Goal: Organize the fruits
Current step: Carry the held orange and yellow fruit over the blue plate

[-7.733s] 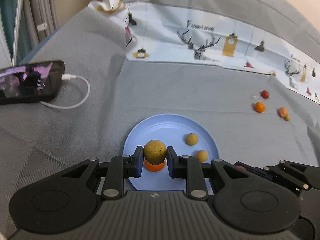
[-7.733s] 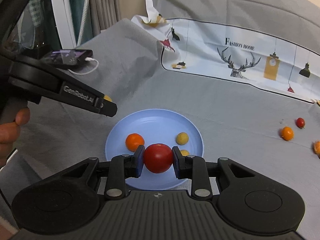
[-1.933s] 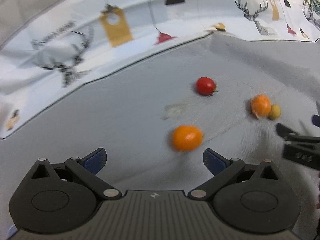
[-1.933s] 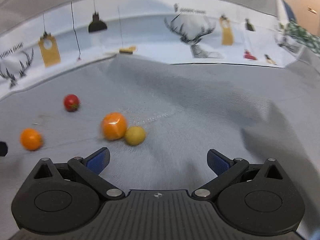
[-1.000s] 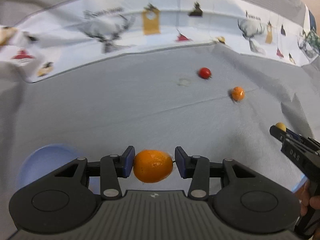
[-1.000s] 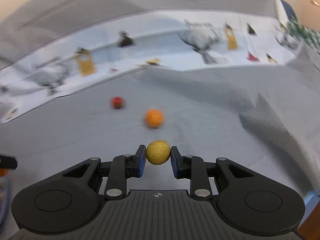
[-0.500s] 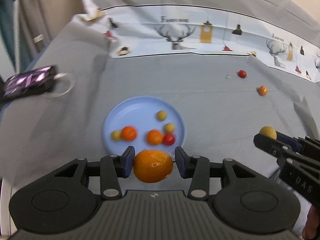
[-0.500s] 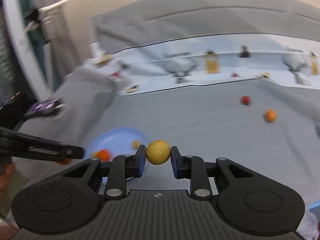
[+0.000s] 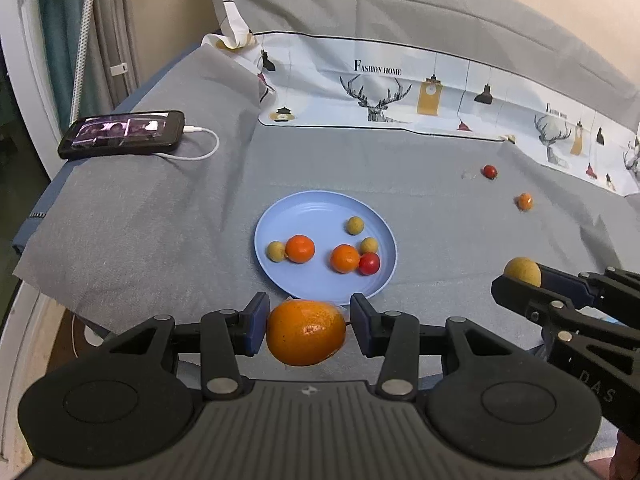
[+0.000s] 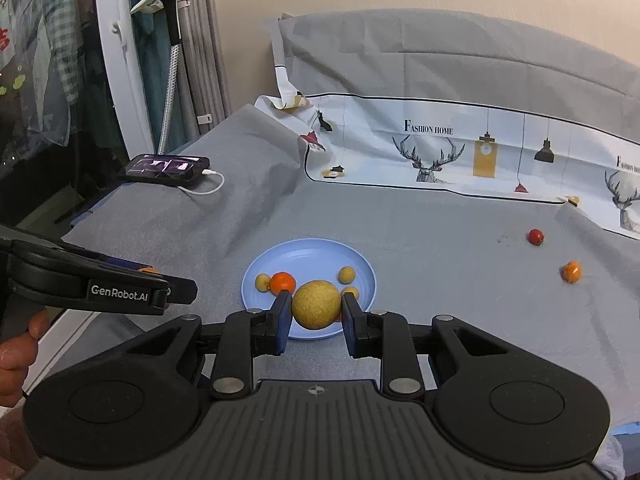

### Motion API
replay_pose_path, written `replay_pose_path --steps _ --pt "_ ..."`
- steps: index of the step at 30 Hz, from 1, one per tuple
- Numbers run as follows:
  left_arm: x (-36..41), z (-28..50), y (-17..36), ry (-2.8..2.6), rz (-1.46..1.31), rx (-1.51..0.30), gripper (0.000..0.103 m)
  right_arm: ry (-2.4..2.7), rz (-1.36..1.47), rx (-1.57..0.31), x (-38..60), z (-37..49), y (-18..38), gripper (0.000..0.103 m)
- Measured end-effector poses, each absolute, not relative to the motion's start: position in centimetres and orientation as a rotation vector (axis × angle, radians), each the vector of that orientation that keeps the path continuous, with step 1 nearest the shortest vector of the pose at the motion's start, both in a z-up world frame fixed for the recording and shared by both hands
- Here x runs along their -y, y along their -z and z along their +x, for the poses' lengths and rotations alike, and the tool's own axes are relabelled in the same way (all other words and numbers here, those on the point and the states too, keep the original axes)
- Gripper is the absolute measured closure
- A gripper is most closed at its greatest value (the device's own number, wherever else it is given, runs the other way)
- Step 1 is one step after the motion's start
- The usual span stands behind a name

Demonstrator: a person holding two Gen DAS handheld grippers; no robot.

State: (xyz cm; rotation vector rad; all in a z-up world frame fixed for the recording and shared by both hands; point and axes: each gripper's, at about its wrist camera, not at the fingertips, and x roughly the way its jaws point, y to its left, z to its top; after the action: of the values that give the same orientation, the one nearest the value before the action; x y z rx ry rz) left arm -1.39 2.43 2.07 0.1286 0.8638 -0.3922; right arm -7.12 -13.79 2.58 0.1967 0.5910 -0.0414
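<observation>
My left gripper [image 9: 307,322] is shut on an orange fruit [image 9: 305,332], held above the cloth just short of the near rim of the blue plate [image 9: 316,216]. My right gripper [image 10: 315,317] is shut on a small tan round fruit [image 10: 316,305] over the plate's [image 10: 304,254] near side. Several fruits lie on the plate: oranges [image 9: 300,249], tan balls and a red tomato [image 9: 369,263]. Farther right on the grey cloth rest a red tomato [image 9: 489,171] and a small orange [image 9: 524,201]. In the left wrist view the right gripper [image 9: 520,280] shows at the right edge with its tan fruit [image 9: 522,271].
A phone [image 9: 122,134] with a white charging cable [image 9: 200,148] lies at the cloth's far left. A printed white sheet [image 9: 400,92] rises along the back. The bed edge [image 9: 36,264] drops off at the left, beside curtains. A hand [image 10: 16,354] holds the left gripper's handle.
Both grippers swung left from the loose fruits toward the blue plate, each carrying its fruit. The plate and phone have come into view and now sit closer and more centred.
</observation>
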Motion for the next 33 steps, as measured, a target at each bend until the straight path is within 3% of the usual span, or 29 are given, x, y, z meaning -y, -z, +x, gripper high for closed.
replay_pose_path --steps 33 --pt "-3.5 -0.3 -1.2 0.388 0.097 -0.869 0.054 0.045 0.154 -0.637 12.7 -5.6 -2.2 0.075"
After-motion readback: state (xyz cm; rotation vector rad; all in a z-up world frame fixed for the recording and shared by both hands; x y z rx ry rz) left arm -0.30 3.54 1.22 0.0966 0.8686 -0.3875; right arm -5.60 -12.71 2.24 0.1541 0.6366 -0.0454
